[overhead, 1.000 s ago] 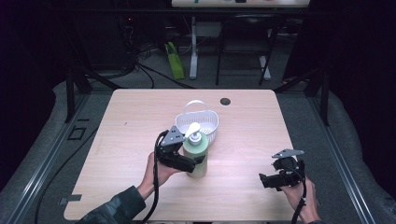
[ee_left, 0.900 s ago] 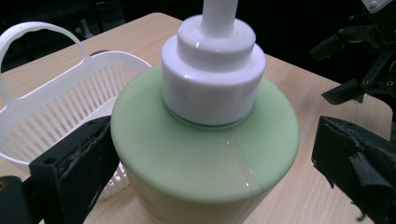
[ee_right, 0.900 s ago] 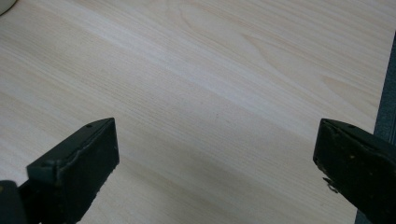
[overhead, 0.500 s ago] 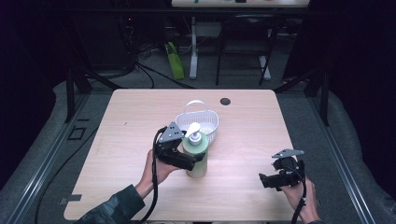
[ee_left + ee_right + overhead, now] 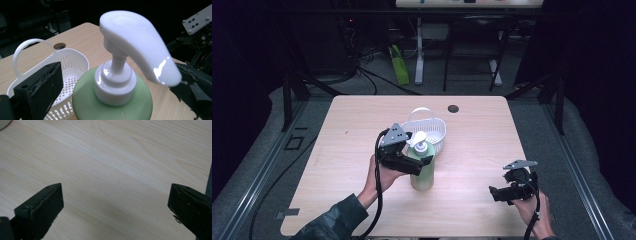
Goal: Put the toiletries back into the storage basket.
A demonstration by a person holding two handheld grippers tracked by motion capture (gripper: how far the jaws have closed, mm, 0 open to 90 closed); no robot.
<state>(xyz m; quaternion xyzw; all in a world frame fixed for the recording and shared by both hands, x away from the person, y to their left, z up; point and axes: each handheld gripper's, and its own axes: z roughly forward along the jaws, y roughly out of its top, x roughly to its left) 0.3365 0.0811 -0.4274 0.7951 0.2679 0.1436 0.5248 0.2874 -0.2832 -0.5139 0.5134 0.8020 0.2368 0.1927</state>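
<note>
A pale green pump bottle [image 5: 423, 175] with a white pump head [image 5: 135, 50] stands upright near the middle of the wooden table [image 5: 362, 130]. My left gripper [image 5: 424, 161] is open, one jaw on each side of the bottle's shoulder [image 5: 112, 105], and small gaps show beside it. Just behind the bottle sits a white perforated basket [image 5: 435, 131] with a loop handle [image 5: 27, 47]. My right gripper [image 5: 495, 194] is open and holds nothing; it hovers low over bare wood [image 5: 116, 170] near the table's front right.
A round cable hole [image 5: 453, 108] lies in the table's far edge area. Dark floor, cables and stand legs [image 5: 419, 55] surround the table. The right gripper's plate [image 5: 197, 22] shows beyond the bottle in the left gripper view.
My left gripper has shifted slightly upward beside the bottle. The bottle, the basket and the right gripper have stayed in place.
</note>
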